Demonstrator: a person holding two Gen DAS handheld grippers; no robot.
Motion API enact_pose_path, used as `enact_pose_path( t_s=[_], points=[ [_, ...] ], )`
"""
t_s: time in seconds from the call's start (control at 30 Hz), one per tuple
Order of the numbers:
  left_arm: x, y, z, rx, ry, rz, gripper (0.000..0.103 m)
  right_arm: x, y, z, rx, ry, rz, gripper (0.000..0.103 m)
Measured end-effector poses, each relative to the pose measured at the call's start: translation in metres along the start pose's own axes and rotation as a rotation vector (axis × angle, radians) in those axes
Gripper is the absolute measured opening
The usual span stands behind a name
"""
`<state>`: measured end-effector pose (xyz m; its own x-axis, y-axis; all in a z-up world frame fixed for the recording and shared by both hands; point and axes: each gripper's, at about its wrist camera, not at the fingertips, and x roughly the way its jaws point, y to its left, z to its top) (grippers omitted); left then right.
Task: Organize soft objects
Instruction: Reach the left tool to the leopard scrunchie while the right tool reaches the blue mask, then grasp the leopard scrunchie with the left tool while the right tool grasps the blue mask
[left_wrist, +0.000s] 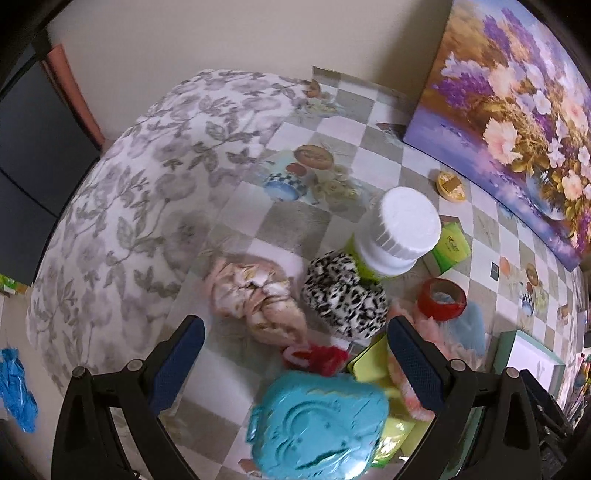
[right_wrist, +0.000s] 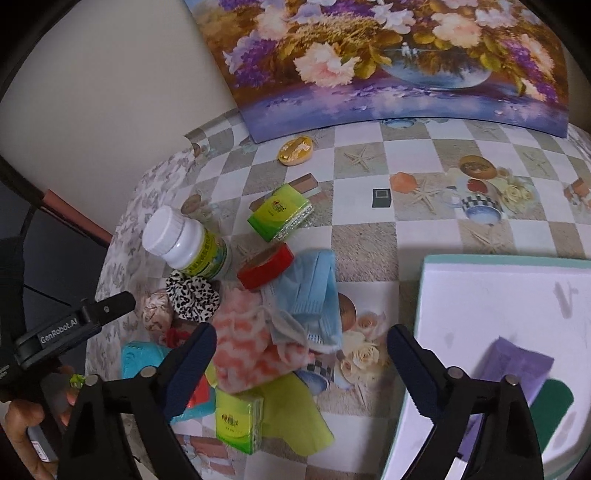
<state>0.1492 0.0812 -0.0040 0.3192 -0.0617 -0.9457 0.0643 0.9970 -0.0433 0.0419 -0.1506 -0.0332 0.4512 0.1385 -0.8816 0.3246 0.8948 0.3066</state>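
Observation:
My left gripper (left_wrist: 295, 354) is open, pointing down over a red scrunchie (left_wrist: 314, 358) and a teal plastic case (left_wrist: 321, 424). Just beyond lie a pink satin scrunchie (left_wrist: 258, 299) and a black-and-white spotted scrunchie (left_wrist: 343, 295). My right gripper (right_wrist: 301, 354) is open too, its fingers standing either side of a pink-and-white fluffy cloth (right_wrist: 251, 347) and a light blue face mask (right_wrist: 314, 295); neither pad touches them. One of the left gripper's fingers (right_wrist: 110, 306), held by a hand, shows at the left of the right wrist view.
A white-capped bottle (right_wrist: 184, 240), a red tape roll (right_wrist: 266, 266) and green tissue packs (right_wrist: 280, 214) crowd the checked tablecloth (right_wrist: 369, 236). An open white box (right_wrist: 509, 295) holding purple and green items stands on the right. A flower painting (right_wrist: 369, 55) leans against the wall.

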Motion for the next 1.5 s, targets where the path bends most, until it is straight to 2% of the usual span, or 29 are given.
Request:
enact_pose_path(
  t_s=[0.3, 0.53, 0.63, 0.8, 0.87, 1.0, 1.13, 1.3, 1.5],
  points=[
    [0.020, -0.028, 0.014, 0.049, 0.010, -0.003, 0.099, 0.037, -0.011, 0.014, 0.028, 0.071, 0.034, 0.087],
    [0.038, -0.046, 0.016, 0.083, 0.033, 0.002, 0.099, 0.062, -0.016, 0.019, 0.047, 0.103, 0.070, 0.076],
    [0.047, -0.053, 0.016, 0.099, 0.046, 0.004, 0.098, 0.069, -0.015, 0.018, 0.044, 0.112, 0.082, 0.068],
    [0.064, -0.055, 0.015, 0.098, 0.089, -0.007, 0.081, 0.074, -0.015, 0.018, 0.043, 0.119, 0.108, 0.053],
    [0.070, -0.056, 0.014, 0.093, 0.102, -0.008, 0.078, 0.074, -0.014, 0.017, 0.036, 0.115, 0.107, 0.047],
    [0.081, -0.054, 0.013, 0.081, 0.128, -0.014, 0.054, 0.072, -0.014, 0.018, 0.030, 0.105, 0.122, 0.034],
    [0.083, -0.051, 0.014, 0.060, 0.121, -0.020, 0.044, 0.068, -0.017, 0.019, 0.031, 0.089, 0.128, 0.018],
    [0.078, -0.048, 0.016, 0.036, 0.104, -0.039, 0.029, 0.061, -0.019, 0.022, 0.027, 0.070, 0.137, 0.012],
    [0.059, -0.042, 0.016, 0.023, 0.069, -0.056, 0.024, 0.043, -0.019, 0.026, 0.019, 0.039, 0.139, 0.009]
  ],
)
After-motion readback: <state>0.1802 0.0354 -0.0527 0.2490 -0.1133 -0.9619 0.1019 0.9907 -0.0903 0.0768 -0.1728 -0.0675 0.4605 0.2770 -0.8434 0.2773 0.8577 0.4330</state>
